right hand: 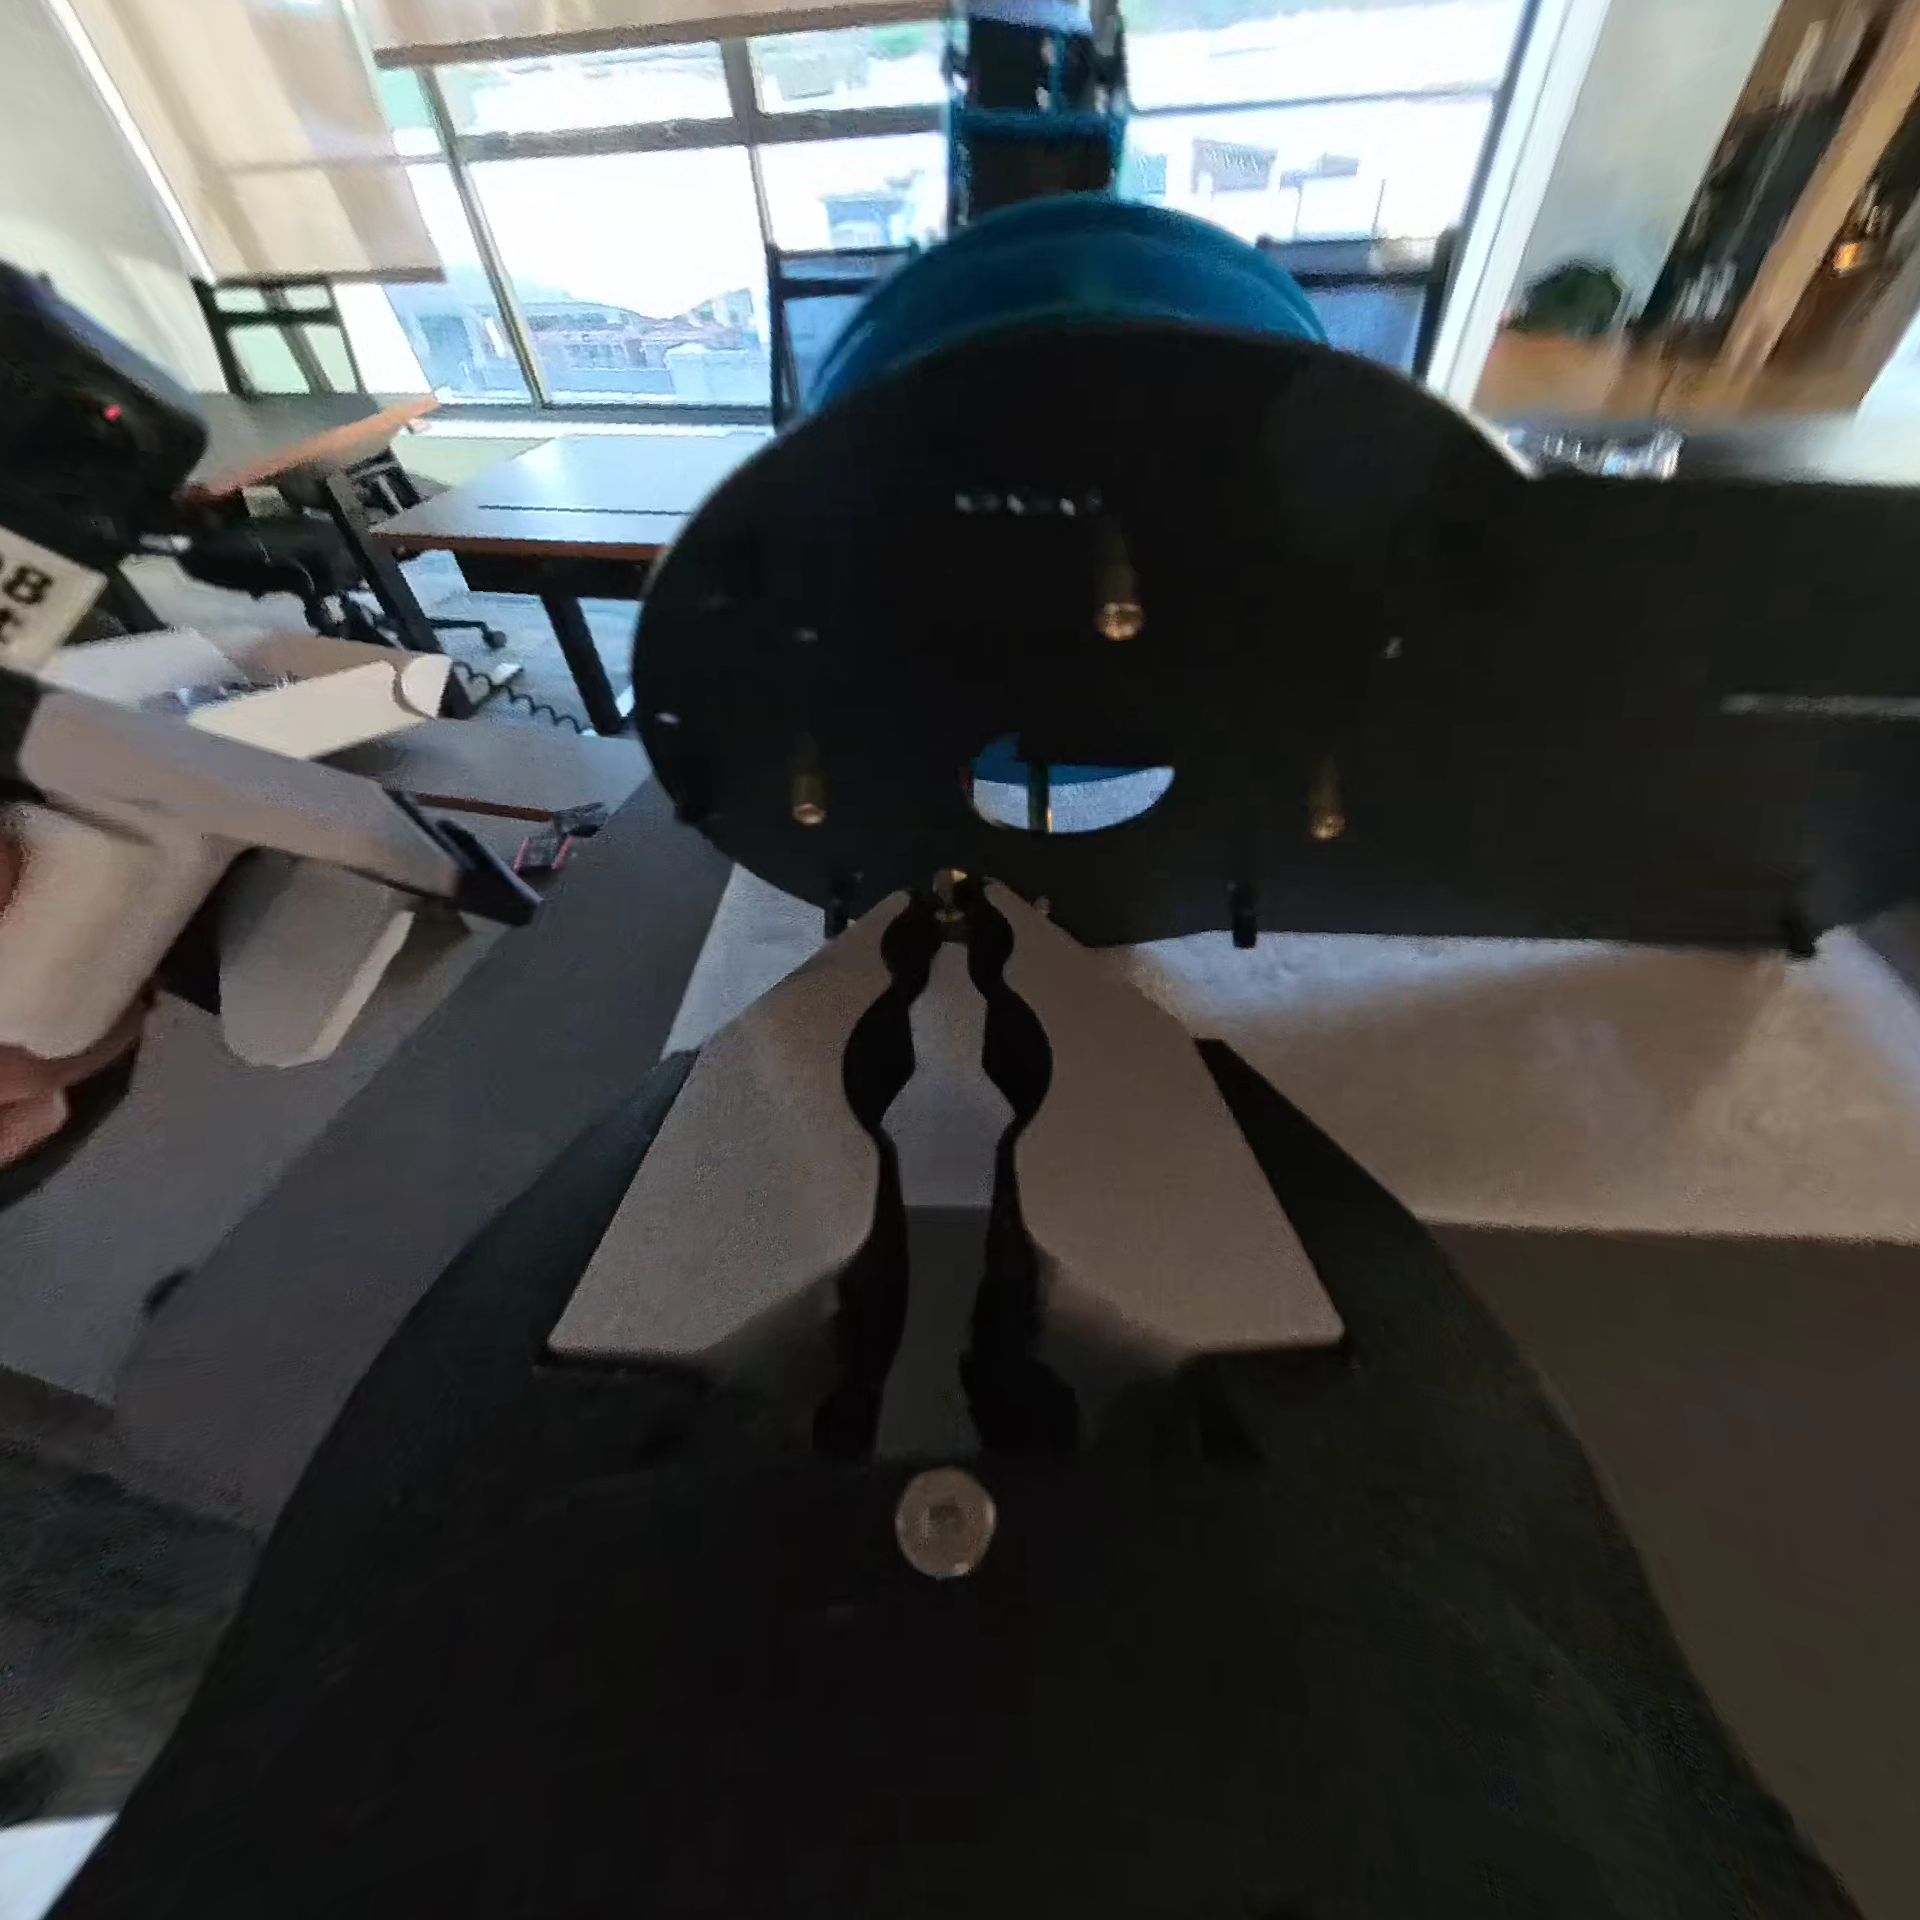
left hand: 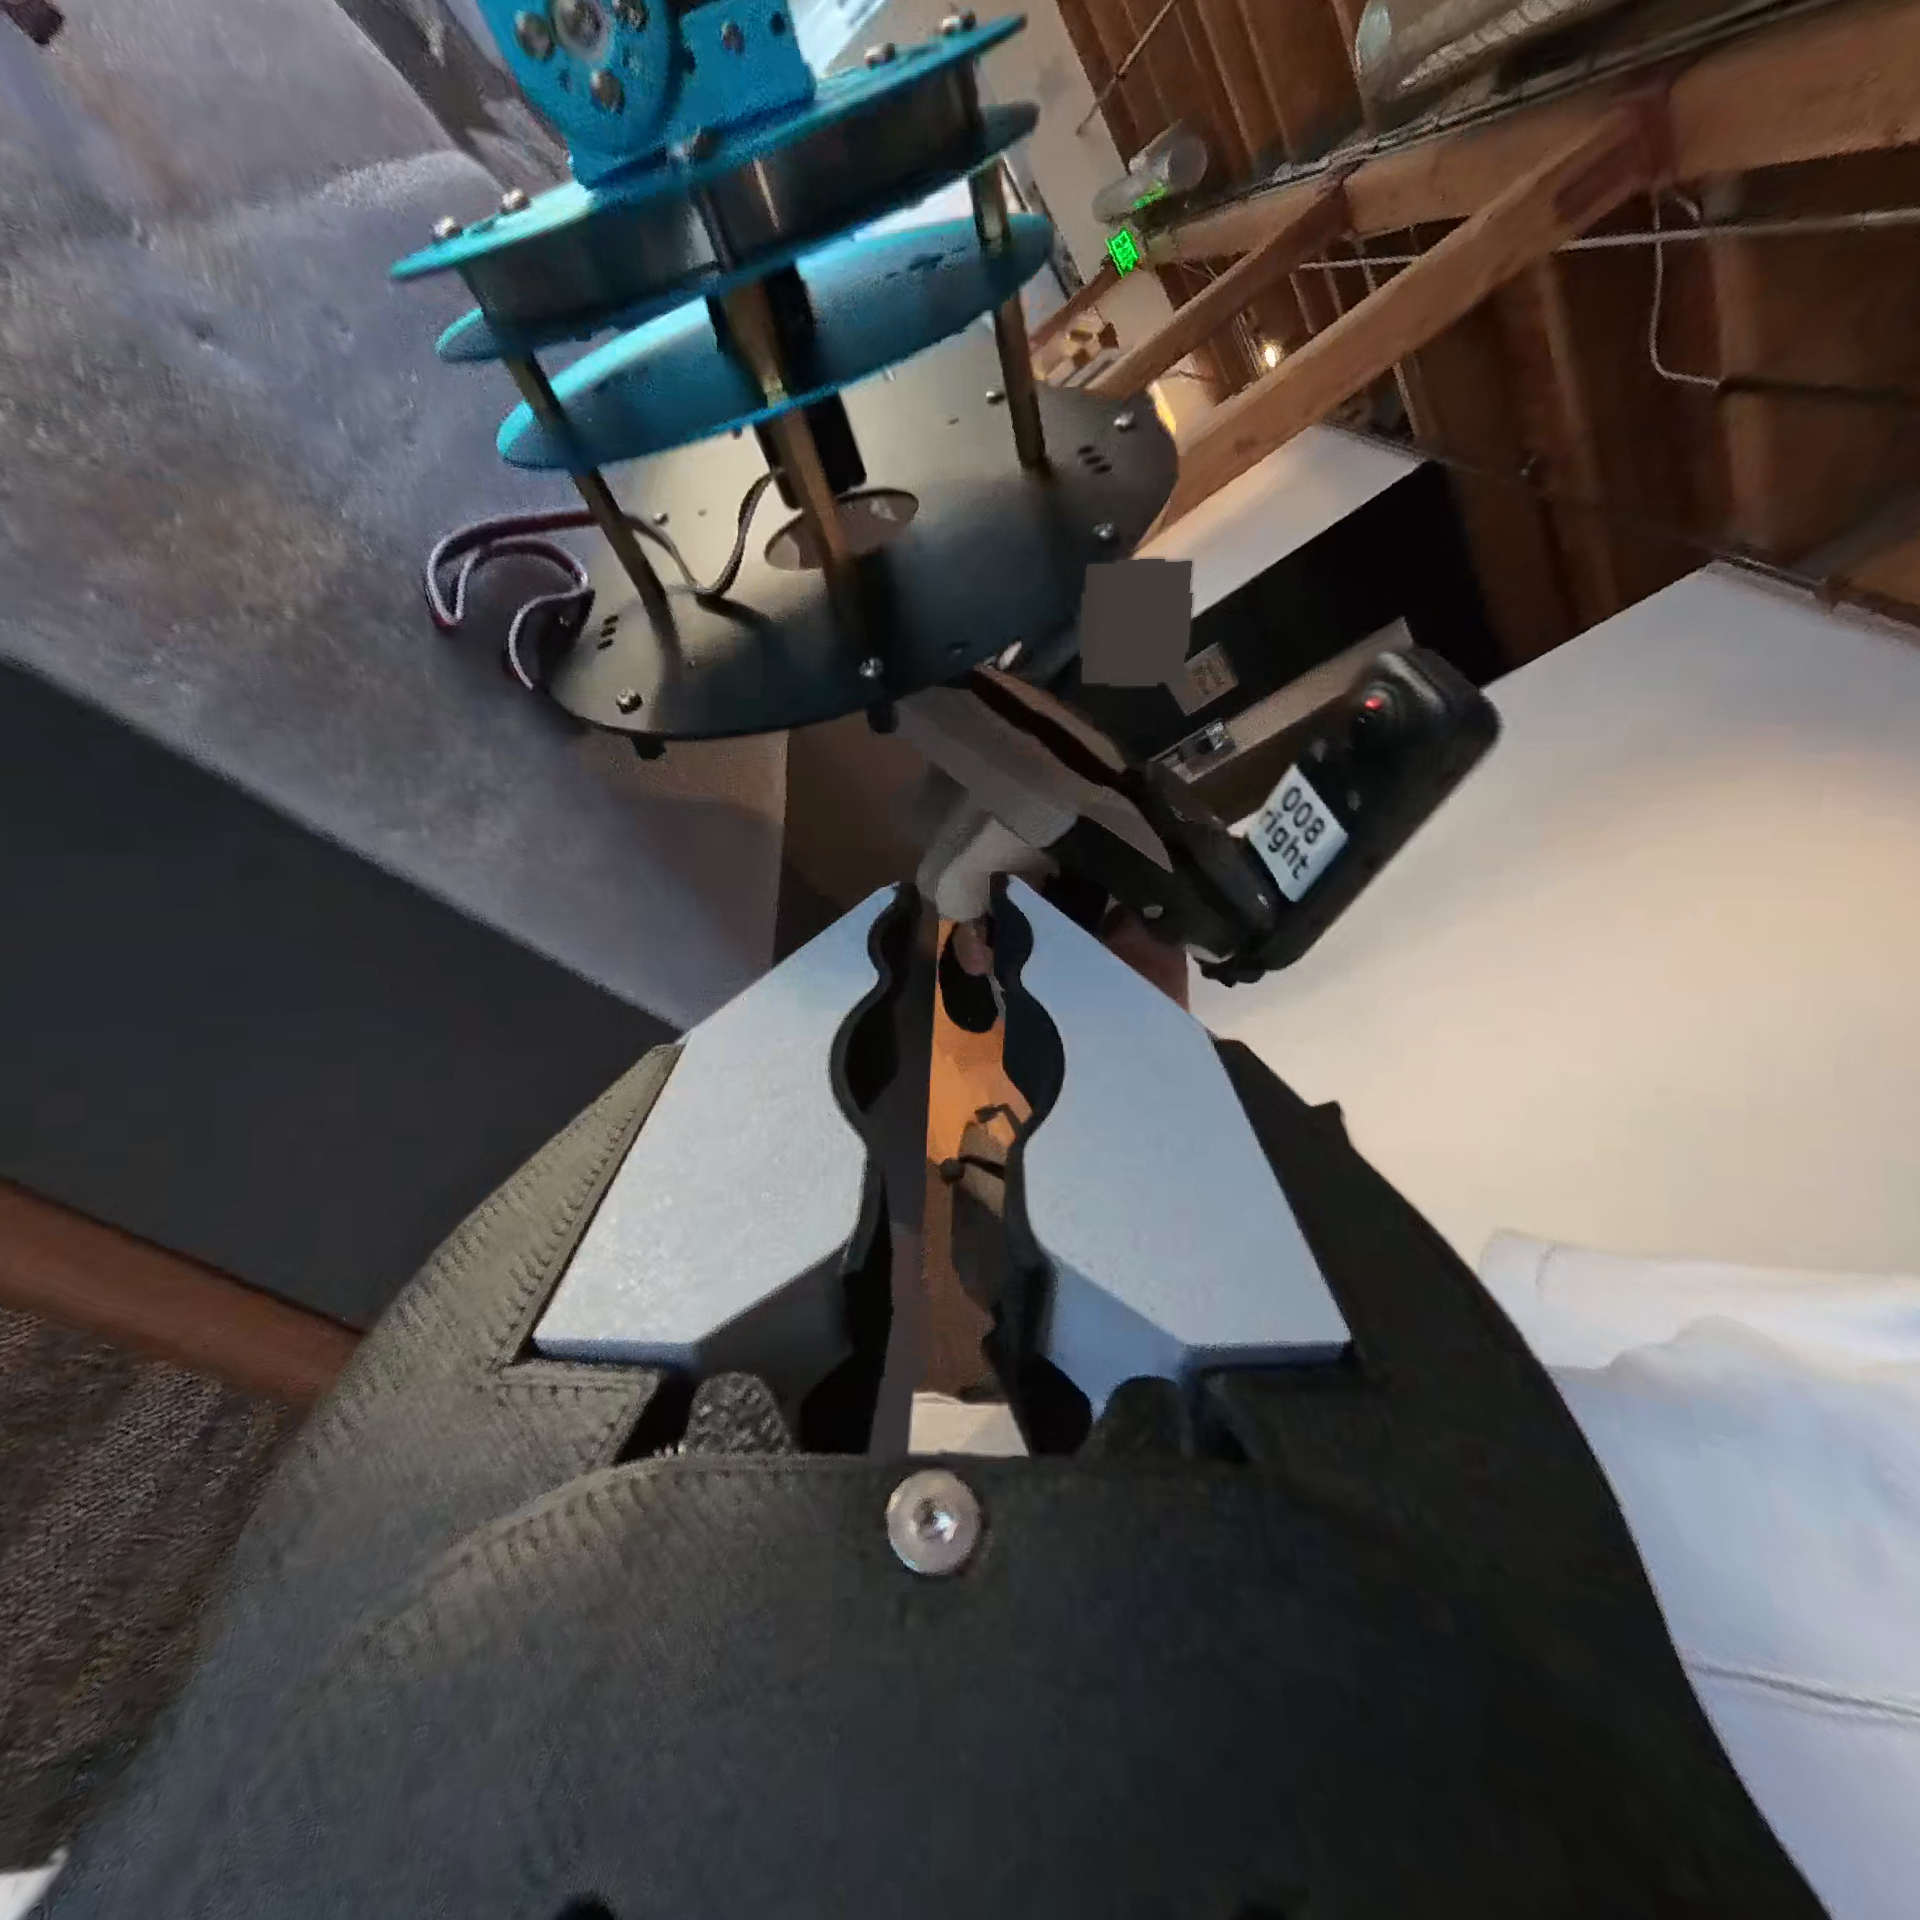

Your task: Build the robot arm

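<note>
Brass standoff (right hand: 948, 891) pinched by right gripper (right hand: 948, 914) under black plate (right hand: 1039, 644).

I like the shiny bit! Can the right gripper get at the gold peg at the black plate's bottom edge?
Probably yes: the right gripper has its tips either side of the gold peg on the black plate, nothing between.

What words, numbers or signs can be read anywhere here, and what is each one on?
I may not repeat wording, only say where it stands.
White sticker on the black camera: clear print.
Cut-off white sticker below the second black camera: partly out of frame.
Green lit sign under the wooden beams: too small.
Small pale label beside the mosaic patch: too small.
</note>
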